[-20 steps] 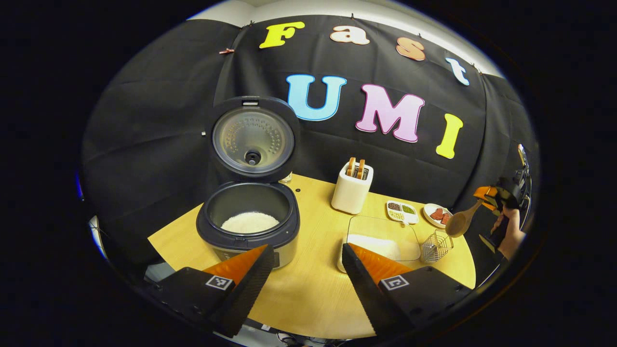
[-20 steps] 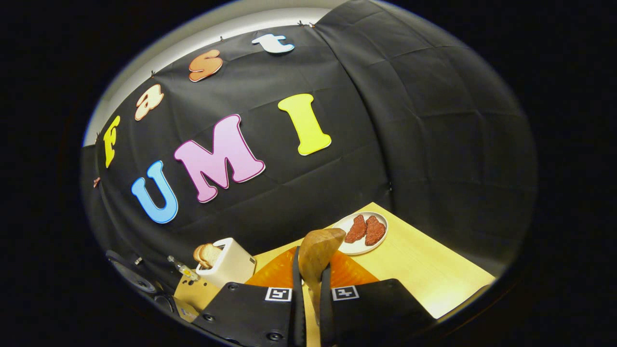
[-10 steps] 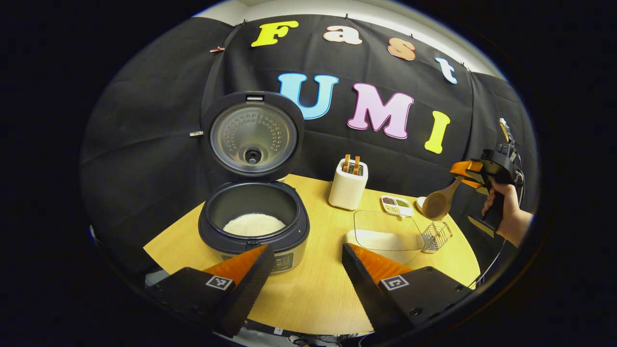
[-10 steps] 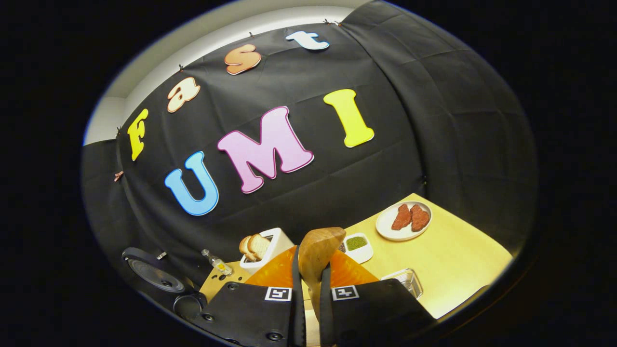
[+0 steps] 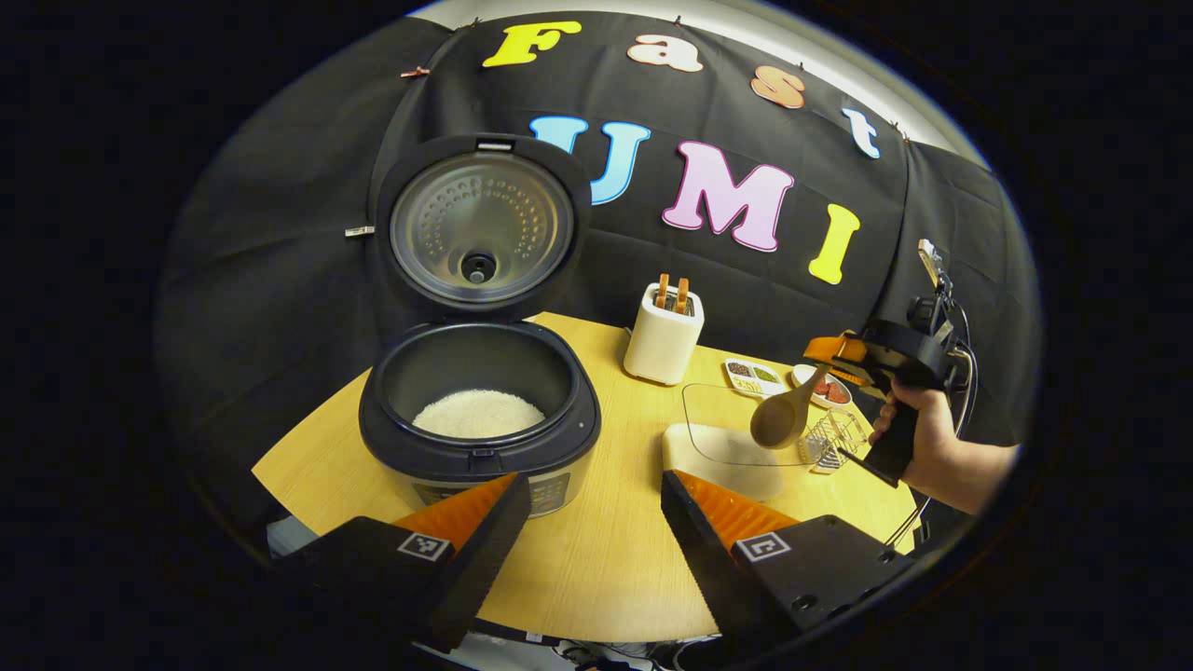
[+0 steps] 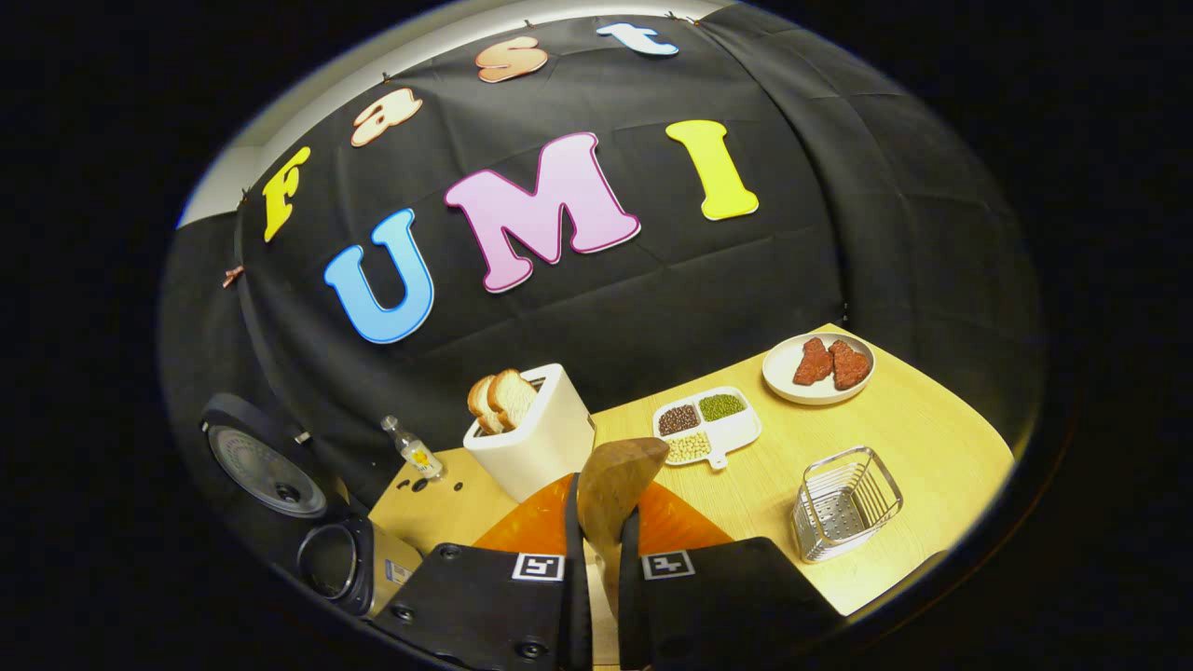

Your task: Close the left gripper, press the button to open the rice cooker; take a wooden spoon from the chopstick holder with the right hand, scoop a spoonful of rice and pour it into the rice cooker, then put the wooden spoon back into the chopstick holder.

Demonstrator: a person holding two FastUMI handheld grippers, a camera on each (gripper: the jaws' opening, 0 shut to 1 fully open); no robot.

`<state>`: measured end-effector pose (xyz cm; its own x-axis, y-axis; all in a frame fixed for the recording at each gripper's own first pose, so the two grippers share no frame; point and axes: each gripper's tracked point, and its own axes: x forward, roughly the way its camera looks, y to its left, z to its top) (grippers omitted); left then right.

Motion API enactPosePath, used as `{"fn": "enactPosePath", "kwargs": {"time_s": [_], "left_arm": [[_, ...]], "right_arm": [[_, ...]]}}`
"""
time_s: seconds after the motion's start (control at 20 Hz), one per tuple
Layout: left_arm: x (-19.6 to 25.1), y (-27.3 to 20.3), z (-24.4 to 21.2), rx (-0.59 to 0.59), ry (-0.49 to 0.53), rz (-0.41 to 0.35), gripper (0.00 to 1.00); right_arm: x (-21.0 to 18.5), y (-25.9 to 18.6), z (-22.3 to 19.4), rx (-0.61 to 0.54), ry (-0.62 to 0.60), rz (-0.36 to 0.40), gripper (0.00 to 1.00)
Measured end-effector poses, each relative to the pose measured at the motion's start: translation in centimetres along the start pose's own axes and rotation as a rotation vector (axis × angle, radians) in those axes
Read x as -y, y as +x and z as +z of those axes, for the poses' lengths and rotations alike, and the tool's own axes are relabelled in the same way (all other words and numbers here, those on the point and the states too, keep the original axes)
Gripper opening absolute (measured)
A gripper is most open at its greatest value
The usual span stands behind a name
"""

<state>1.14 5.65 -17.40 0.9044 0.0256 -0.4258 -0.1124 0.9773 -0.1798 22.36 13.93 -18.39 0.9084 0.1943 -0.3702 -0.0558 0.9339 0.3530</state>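
In the left gripper view, the left gripper (image 5: 587, 522) is released, its two fingers wide apart and grasping nothing, low at 6 o'clock above the yellow surface (image 5: 606, 568). Just beyond its left finger stands the rice cooker (image 5: 480, 419), at about 9 o'clock from the centre. Its lid (image 5: 480, 228) stands upright and open, and white rice lies in the pot.

At 3 o'clock a hand (image 5: 932, 438) holds the right gripper (image 5: 825, 359), which is clenched on the handle of the wooden spoon (image 5: 781, 419). The spoon bowl hangs down over the clear container of rice (image 5: 736, 438). The wire chopstick holder (image 5: 832, 438) stands just beside the container, on its right.

In the right gripper view, the right gripper (image 6: 601, 540) presses the wooden spoon (image 6: 615, 485) between both fingers at 6 o'clock. The chopstick holder (image 6: 846, 503) is at 4 o'clock, and a white toaster (image 6: 536, 433) with bread at 7 o'clock.
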Motion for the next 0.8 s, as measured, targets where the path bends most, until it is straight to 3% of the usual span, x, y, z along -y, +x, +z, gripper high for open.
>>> {"fn": "enactPosePath", "kwargs": {"time_s": [0.35,0.65,0.8], "left_arm": [[-1.2,0.4,-2.0,-0.019,-0.047,0.008,0.96],[-1.0,-0.6,-3.3,-0.031,-0.064,-0.004,0.92],[-1.2,-1.2,-3.5,-0.033,-0.065,-0.005,0.95]], "right_arm": [[0.6,1.7,-5.1,-0.044,0.019,-0.050,0.15],[-1.4,1.4,-6.6,-0.072,0.077,-0.039,0.16],[-2.2,0.7,-7.2,-0.103,0.137,-0.033,0.16]]}}
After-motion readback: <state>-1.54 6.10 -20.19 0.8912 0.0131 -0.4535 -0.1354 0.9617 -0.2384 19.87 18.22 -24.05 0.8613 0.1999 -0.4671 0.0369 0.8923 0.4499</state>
